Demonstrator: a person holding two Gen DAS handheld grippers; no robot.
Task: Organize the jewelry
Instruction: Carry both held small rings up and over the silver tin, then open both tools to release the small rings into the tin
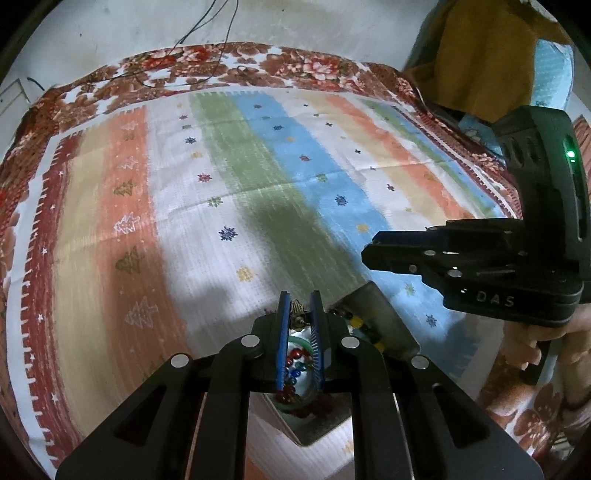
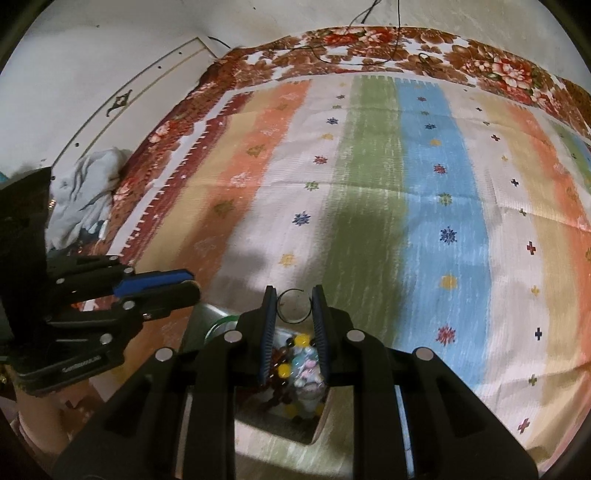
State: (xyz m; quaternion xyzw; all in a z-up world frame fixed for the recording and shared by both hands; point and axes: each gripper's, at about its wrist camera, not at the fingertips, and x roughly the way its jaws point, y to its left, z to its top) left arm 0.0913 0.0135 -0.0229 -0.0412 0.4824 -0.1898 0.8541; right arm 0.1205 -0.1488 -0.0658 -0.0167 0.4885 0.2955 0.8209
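My left gripper (image 1: 300, 308) is shut on a small gold-coloured ornament (image 1: 297, 314), held above a metal tray (image 1: 388, 317). Below it in the tray lie a green bangle with red and blue beads (image 1: 295, 363) and a string of dark and yellow beads (image 1: 360, 325). My right gripper (image 2: 293, 304) is shut on a thin ring-shaped bangle (image 2: 293, 306), above the same tray (image 2: 201, 321), over a beaded necklace with yellow beads and pale pieces (image 2: 301, 363). The right gripper also shows at the right of the left wrist view (image 1: 369, 251), and the left gripper at the left of the right wrist view (image 2: 192, 282).
A striped cloth (image 1: 258, 166) with small star and tree patterns covers a floral bedspread (image 1: 221, 62). A cable (image 1: 207, 22) hangs on the wall behind. Crumpled grey cloth (image 2: 85, 192) lies at the left edge. A person in yellow (image 1: 480, 55) stands at the right.
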